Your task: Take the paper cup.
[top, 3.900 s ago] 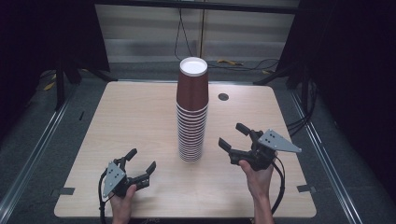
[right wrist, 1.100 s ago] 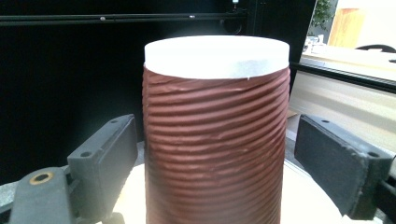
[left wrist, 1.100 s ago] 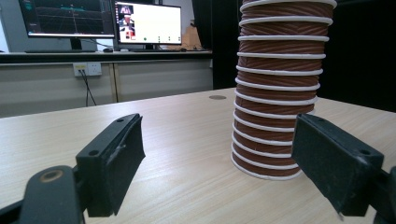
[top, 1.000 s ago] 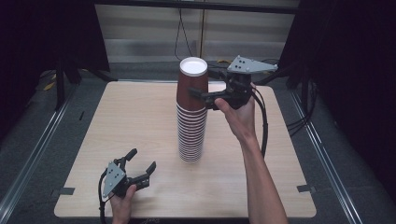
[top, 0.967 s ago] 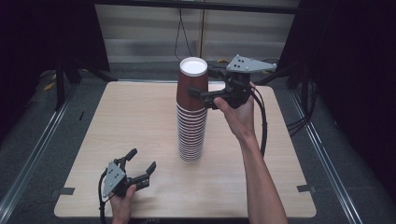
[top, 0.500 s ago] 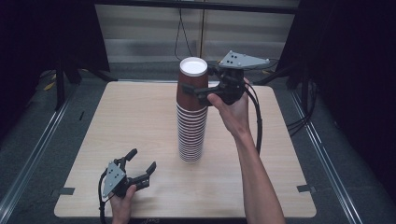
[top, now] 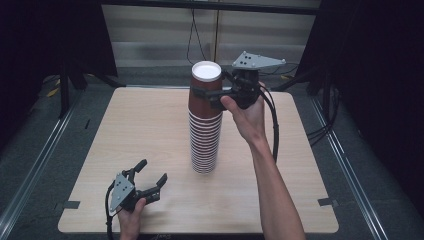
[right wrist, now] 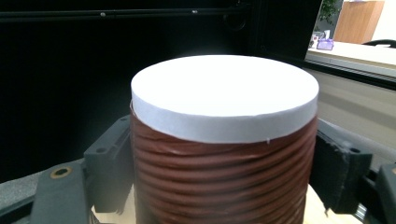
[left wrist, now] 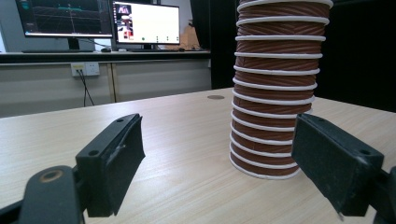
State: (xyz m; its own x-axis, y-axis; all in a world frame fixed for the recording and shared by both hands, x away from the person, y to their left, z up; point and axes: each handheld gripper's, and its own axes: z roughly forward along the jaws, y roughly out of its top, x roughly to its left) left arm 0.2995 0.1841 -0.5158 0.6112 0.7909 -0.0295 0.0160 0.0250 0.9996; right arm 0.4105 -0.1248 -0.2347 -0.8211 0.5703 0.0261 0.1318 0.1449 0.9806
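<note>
Jaws on the left gripper [top: 152, 171] gape wide and empty at the counter's [top: 140, 125] near edge. Beyond it, the cup stack [top: 205, 140] stands mid-counter, long axis vertical, bases up. The right gripper [top: 207, 87] has swung in, its jaws apparently clamped on the top cup [right wrist: 224, 154], so lift-off looks next.

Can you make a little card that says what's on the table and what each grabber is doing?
Table: light wood
Cup stack: tall, brown paper cups, upside down, mid-table
Right hand-held gripper: jaws on both sides of the top cup, seemingly gripping it
Left hand-held gripper: open, empty, near the table's front edge
</note>
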